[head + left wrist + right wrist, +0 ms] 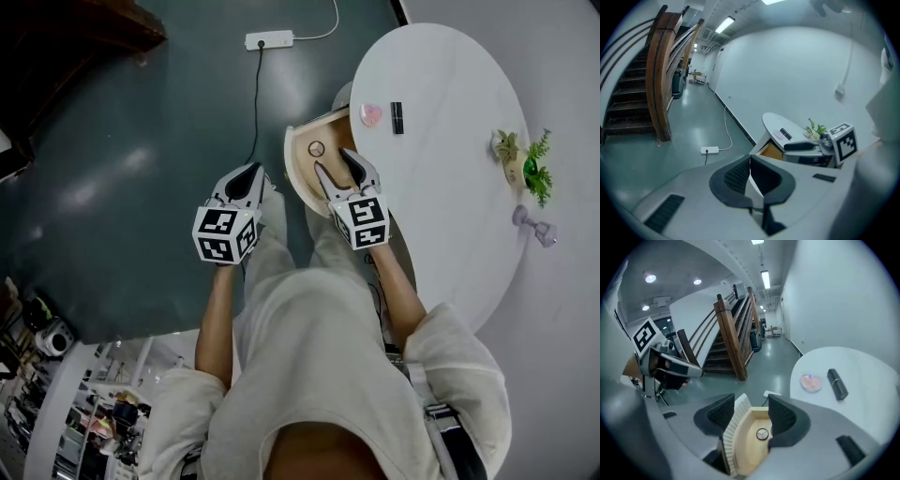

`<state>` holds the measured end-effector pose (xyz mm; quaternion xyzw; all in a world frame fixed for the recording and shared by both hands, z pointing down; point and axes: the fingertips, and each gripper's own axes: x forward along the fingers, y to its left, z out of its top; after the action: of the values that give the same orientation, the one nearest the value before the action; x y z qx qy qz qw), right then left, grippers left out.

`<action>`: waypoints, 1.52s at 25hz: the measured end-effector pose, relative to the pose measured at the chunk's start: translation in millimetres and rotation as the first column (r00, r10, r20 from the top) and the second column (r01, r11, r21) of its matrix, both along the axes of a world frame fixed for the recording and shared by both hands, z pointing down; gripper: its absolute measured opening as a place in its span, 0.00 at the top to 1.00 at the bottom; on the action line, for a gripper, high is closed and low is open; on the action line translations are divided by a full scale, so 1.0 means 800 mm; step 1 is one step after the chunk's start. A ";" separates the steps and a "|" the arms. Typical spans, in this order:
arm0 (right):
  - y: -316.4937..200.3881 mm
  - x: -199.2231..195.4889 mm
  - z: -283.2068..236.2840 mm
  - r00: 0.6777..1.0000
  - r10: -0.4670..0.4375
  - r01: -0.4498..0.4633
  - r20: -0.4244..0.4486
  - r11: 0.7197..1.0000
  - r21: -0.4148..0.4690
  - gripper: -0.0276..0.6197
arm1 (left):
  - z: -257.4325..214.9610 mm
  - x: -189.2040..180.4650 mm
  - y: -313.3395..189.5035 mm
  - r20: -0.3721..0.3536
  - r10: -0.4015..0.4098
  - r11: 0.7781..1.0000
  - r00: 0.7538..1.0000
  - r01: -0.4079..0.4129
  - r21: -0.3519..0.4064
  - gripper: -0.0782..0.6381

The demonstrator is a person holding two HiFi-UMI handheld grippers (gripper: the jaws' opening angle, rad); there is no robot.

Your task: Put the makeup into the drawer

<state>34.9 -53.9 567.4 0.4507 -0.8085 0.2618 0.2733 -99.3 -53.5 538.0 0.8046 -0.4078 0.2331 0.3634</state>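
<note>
Right gripper [332, 161] fingers apart, empty, over the drawer [292, 157]; left gripper [250, 172] fingers closed, empty; tube [397, 117] looks light, stiff, slippery; pinch across its middle.

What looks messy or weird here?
Nothing is spilled or broken. The drawer stands open with one small round thing inside, and the pink compact and black tube lie on the table.
</note>
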 end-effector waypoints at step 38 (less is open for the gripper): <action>-0.094 0.204 0.024 0.960 0.147 -0.173 -0.237 0.981 -0.093 0.81 | 0.002 0.035 0.001 0.000 0.014 1.000 1.000 -0.014 0.005 0.88</action>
<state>198.2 -128.9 586.4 0.5256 -0.7164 0.2742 0.3678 -71.2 -52.6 539.3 0.8085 -0.4026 0.2345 0.3597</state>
